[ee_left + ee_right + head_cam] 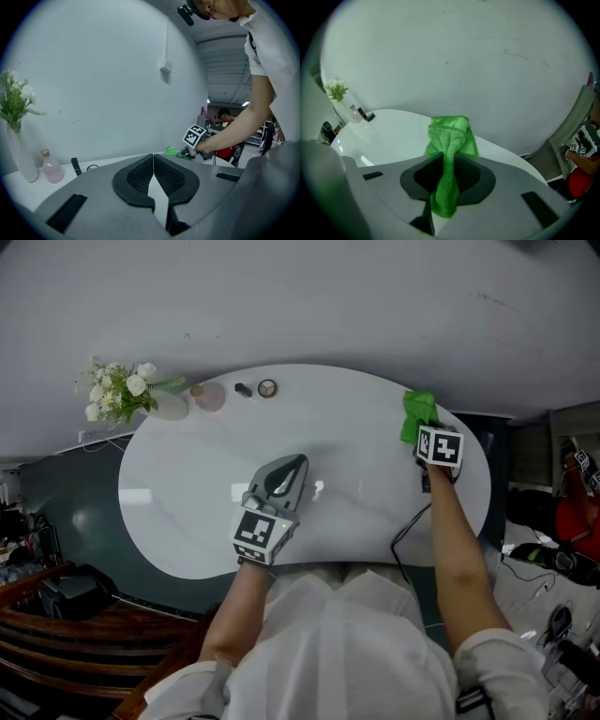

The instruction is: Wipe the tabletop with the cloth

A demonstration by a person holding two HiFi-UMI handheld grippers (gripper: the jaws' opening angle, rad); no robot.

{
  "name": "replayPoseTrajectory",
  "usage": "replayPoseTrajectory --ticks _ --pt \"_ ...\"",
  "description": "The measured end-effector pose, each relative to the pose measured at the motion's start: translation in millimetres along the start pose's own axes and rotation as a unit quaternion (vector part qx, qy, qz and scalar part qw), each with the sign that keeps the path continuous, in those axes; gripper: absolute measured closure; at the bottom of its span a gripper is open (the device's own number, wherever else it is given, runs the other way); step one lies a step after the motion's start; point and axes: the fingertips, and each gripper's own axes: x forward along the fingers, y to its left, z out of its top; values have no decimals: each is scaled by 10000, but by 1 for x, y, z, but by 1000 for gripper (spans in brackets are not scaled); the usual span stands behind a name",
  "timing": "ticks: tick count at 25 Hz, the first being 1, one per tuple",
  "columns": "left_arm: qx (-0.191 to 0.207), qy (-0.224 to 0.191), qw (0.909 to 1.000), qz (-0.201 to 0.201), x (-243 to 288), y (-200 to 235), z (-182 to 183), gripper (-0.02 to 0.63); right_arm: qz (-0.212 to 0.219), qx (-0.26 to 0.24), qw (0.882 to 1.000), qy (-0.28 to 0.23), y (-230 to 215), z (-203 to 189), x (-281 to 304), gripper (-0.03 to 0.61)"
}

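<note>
Over at the far right edge of the white worktop (187, 521), the right gripper (424, 432) has its jaws clenched on the green cloth (449, 140), which bunches out beyond them onto the surface. Nearer the middle, the left gripper (286, 472) rests with jaws pressed together on nothing.

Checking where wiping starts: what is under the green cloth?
The white tabletop, near its far right edge. The cloth spreads over it at the front, and the right claw pinches its tail. The patch directly beneath is covered.
</note>
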Motion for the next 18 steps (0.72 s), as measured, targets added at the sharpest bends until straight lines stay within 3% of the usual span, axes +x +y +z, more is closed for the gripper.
replayPoseTrajectory --ticks 9,14,18 --pt "149 -48 9997 -193 30 -29 16 597 -644 552 9961 228 -109 -72 -49 512" --pt "243 -154 9994 -206 43 -40 30 597 -848 773 9929 326 -141 -107 -75 512" --pt "325 -231 9989 -233 49 -50 41 597 -735 901 9932 18 -146 -105 -95 512"
